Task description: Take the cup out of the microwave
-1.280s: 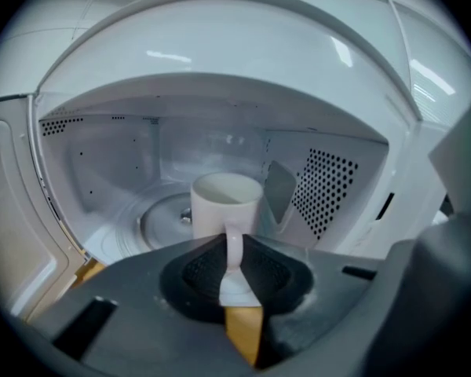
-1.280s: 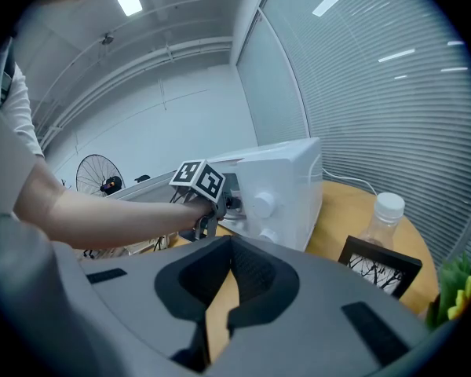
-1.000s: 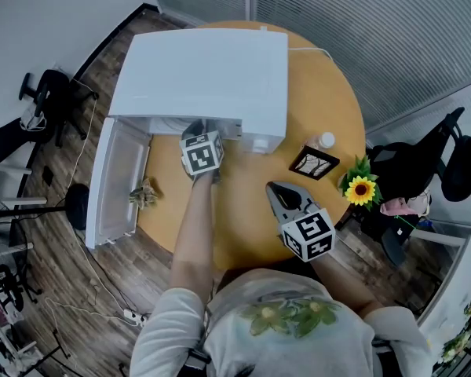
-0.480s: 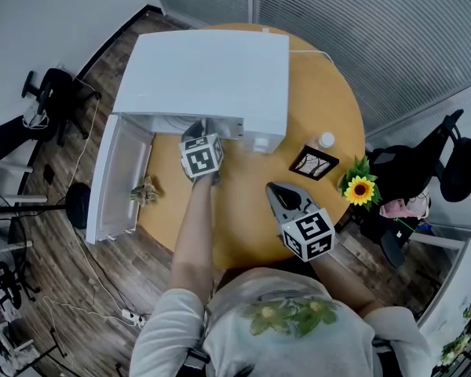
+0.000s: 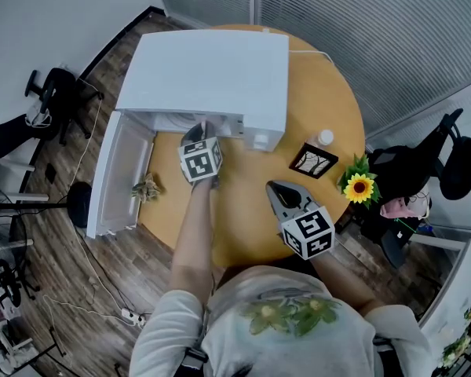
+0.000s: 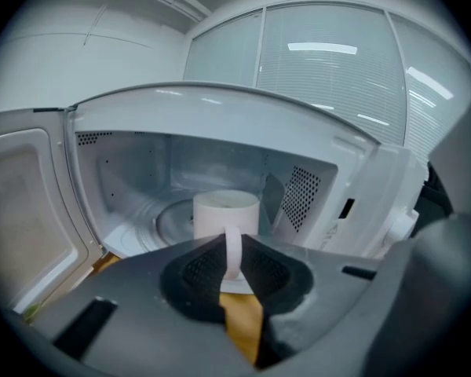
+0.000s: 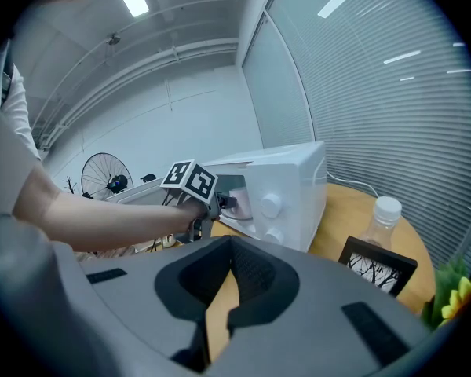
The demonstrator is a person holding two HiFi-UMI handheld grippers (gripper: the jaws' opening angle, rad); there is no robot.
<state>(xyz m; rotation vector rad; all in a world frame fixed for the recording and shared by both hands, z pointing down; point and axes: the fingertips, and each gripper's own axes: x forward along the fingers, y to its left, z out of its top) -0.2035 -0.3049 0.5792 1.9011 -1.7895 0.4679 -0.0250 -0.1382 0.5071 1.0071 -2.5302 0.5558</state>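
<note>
Gripping the white ceramic cup by its thin loop handle inside the open white microwave, left gripper likely carries a stiff, glossy, breakable, swing-prone load; right gripper closed, empty, near the microwave.

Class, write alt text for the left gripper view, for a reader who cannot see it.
The left gripper grips the handle of a white cup at the mouth of an open white microwave. Its door stands swung out at left, and the turntable shows behind the cup.
</note>
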